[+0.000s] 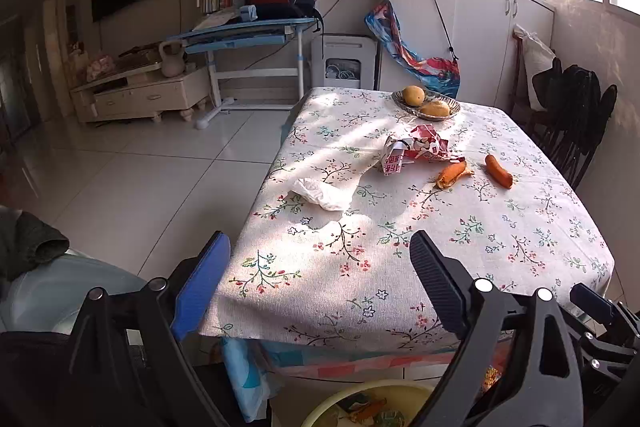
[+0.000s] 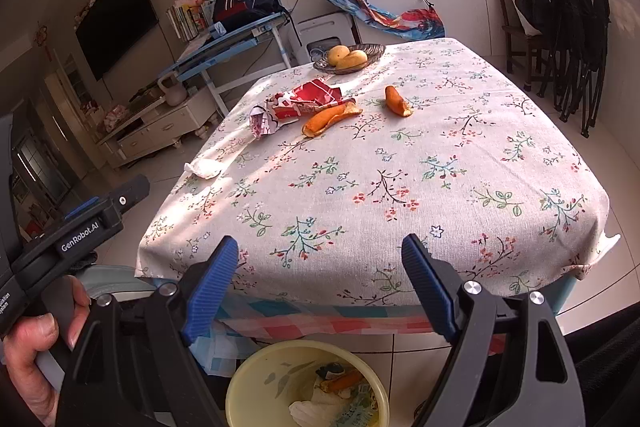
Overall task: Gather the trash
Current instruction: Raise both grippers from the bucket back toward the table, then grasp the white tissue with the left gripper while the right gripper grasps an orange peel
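Note:
Trash lies on the floral-cloth table (image 1: 400, 267): a crumpled white tissue (image 1: 322, 193) near the left edge, a torn red-and-white wrapper (image 1: 416, 147), an orange peel (image 1: 452, 175) and a second peel piece (image 1: 499, 171). My left gripper (image 1: 320, 251) is open and empty over the table's near edge, short of the tissue. My right gripper (image 2: 320, 253) is also open and empty, held above the near edge. Below it on the floor stands a yellow bin (image 2: 248, 367) holding tissue, peel and wrappers. The same tissue (image 2: 204, 167), wrapper (image 2: 300, 103) and peels (image 2: 326, 119) show further off.
A woven dish with mangoes (image 1: 426, 103) sits at the table's far end. Dark chairs (image 1: 572, 123) stand to the right and white cabinets (image 1: 480, 27) behind. A hand (image 2: 36, 347) grips the left tool's handle (image 2: 92, 223). A blue desk (image 1: 248, 35) stands across the tiled floor.

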The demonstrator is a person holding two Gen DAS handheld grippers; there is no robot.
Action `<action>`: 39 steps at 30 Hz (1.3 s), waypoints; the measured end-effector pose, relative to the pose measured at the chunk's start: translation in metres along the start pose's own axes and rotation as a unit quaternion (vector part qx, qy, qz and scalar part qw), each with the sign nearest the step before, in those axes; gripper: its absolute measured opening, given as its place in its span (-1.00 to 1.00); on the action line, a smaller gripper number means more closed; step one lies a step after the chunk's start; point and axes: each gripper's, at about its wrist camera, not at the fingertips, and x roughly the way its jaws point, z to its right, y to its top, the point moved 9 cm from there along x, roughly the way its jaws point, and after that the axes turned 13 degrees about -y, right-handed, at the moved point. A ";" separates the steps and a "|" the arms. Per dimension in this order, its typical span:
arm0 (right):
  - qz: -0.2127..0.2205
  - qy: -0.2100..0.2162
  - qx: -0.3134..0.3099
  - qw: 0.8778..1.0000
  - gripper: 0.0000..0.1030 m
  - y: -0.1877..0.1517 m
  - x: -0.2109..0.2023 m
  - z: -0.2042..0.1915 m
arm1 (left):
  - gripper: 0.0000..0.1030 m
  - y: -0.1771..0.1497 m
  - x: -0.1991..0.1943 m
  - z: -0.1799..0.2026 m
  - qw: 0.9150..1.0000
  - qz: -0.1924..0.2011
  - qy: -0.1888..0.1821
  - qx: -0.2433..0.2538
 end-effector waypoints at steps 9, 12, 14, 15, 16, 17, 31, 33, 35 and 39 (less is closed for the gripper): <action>-0.003 0.006 -0.004 1.000 0.56 0.004 0.009 -0.009 | 0.72 0.005 0.007 -0.005 1.000 -0.004 0.000 -0.007; -0.003 0.008 -0.005 1.000 0.56 0.008 0.013 -0.011 | 0.72 0.009 0.012 -0.007 1.000 -0.007 -0.001 -0.009; -0.003 0.008 -0.006 1.000 0.56 0.011 0.016 -0.012 | 0.72 0.013 0.017 -0.010 1.000 -0.010 -0.002 -0.011; -0.003 0.009 -0.007 1.000 0.56 0.013 0.018 -0.013 | 0.72 0.015 0.020 -0.011 1.000 -0.012 -0.002 -0.012; -0.003 0.009 -0.007 1.000 0.56 0.015 0.019 -0.014 | 0.72 0.018 0.023 -0.014 1.000 -0.014 0.000 -0.012; -0.003 0.010 -0.007 1.000 0.56 0.017 0.021 -0.014 | 0.72 0.021 0.026 -0.016 1.000 -0.017 -0.001 -0.012; 0.001 -0.033 0.001 0.999 0.56 0.074 0.065 0.008 | 0.72 0.029 0.092 -0.045 0.992 -0.104 -0.037 -0.063; -0.004 -0.049 -0.004 0.999 0.56 0.089 0.080 0.016 | 0.72 0.025 0.097 -0.050 0.990 -0.110 -0.038 -0.084; -0.014 -0.061 -0.013 0.998 0.55 0.102 0.096 0.023 | 0.72 0.020 0.101 -0.052 0.988 -0.117 -0.039 -0.095; -0.035 -0.074 -0.021 0.996 0.36 0.113 0.125 0.033 | 0.72 0.018 0.110 -0.052 0.987 -0.121 -0.038 -0.099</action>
